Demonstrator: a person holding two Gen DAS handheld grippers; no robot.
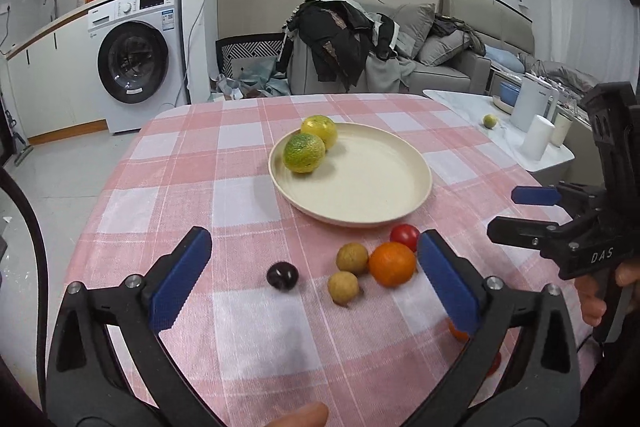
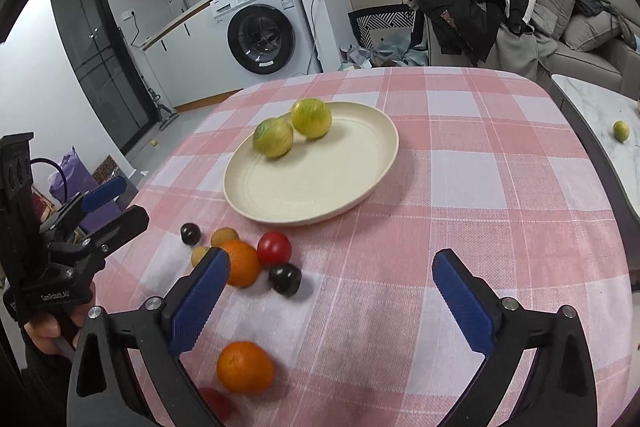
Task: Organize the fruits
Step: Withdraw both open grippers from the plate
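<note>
Both tongs empty, jaws spread wide, held above the near edge of the worktop (image 1: 240, 163), which carries a pink-and-white checked cloth. Left tongs (image 1: 312, 277) hover over the loose fruit; right tongs (image 2: 330, 291) stand over bare cloth to the right of it. Cream plate (image 2: 320, 183) sits mid-worktop and holds two yellow-green citrus fruits (image 2: 273, 137), touching each other at its far left rim. Loose on the cloth, near side of the plate: orange (image 1: 392, 264), red tomato (image 1: 405, 235) just behind it, two small tan fruits (image 1: 352, 258) beside it, dark plum (image 1: 282, 276) a little apart. Right wrist view adds a second dark plum (image 2: 285, 279) and a second orange (image 2: 245, 367) nearer the camera.
</note>
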